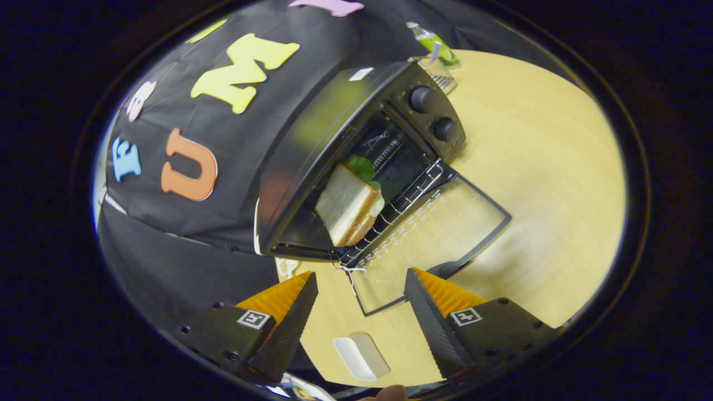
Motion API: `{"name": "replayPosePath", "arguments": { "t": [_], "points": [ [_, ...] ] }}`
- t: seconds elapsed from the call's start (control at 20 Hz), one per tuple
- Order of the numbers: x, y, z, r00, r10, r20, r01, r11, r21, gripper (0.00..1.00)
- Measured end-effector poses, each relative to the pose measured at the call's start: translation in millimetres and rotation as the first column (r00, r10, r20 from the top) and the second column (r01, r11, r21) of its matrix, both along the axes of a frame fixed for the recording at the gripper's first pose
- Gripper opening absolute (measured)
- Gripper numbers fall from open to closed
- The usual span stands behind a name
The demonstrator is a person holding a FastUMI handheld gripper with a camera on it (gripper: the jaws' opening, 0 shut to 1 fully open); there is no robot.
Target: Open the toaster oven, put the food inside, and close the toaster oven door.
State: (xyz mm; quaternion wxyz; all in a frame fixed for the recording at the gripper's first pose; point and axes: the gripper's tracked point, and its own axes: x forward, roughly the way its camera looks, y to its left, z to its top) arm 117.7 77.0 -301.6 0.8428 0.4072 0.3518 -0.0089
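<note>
Centre-left of the frame, the toaster oven (334, 150) stands on the worktop (546, 184) with the sandwich (348, 204) on its rack; its glass door (429, 239) lies open, lower centre. At the bottom, the fingers (361, 298) spread wide, holding nothing.

Even, bright overhead light falls on the pale wooden surface (535, 167); a soft glare patch whitens it. Fisheye distortion bends the edges, and the black toaster oven's glossy top (312, 133) shows blurred reflections.
</note>
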Motion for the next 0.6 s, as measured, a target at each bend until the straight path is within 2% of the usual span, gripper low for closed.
{"name": "replayPosePath", "arguments": {
  "t": [0.15,0.35,0.6],
  "points": [
    [-26.1,-15.1,6.6,0.998,0.052,0.039,-0.046,0.986,-0.157,1.00],
    [-53.3,-38.6,-11.8,0.990,0.128,0.059,-0.097,0.922,-0.376,1.00],
    [-80.6,-47.1,-35.7,0.981,0.188,0.051,-0.140,0.859,-0.493,1.00]
  ]
}}
